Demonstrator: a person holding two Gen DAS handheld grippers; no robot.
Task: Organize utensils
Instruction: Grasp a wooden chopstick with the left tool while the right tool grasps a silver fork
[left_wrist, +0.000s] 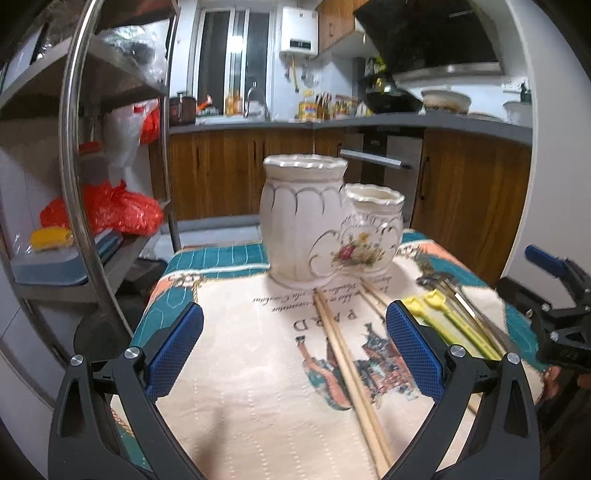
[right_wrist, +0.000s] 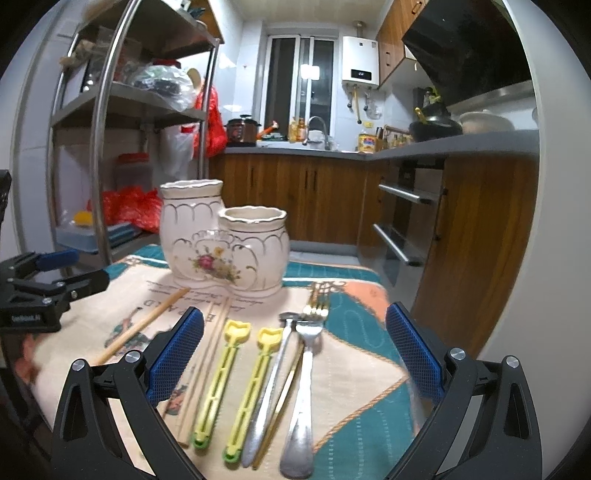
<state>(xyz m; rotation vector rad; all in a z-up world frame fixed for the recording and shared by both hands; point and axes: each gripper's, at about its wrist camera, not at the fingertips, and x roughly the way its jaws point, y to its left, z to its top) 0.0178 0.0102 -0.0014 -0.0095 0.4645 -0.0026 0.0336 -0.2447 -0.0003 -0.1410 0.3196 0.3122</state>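
A white twin-pot ceramic holder (left_wrist: 325, 221) (right_wrist: 225, 243) with a flower print stands upright at the far side of the cloth-covered table (left_wrist: 236, 387). In the left wrist view, wooden chopsticks (left_wrist: 347, 369) lie between the blue pads of my open left gripper (left_wrist: 295, 332), which holds nothing. My right gripper (right_wrist: 295, 339) is open above a row of utensils: chopsticks (right_wrist: 207, 362), two yellow plastic tools (right_wrist: 221, 376), a silver utensil (right_wrist: 269, 380), a gold one (right_wrist: 284, 398) and a silver fork (right_wrist: 304, 387). A gold fork (right_wrist: 317, 299) lies behind them. Both holder pots look empty.
A steel shelf rack (left_wrist: 74, 184) with red bags stands close on the left. Wooden cabinets (right_wrist: 314, 192) and an oven (right_wrist: 402, 221) are beyond the table's far and right edges. The other gripper shows at each view's side: the right gripper (left_wrist: 554, 295), the left gripper (right_wrist: 55, 277).
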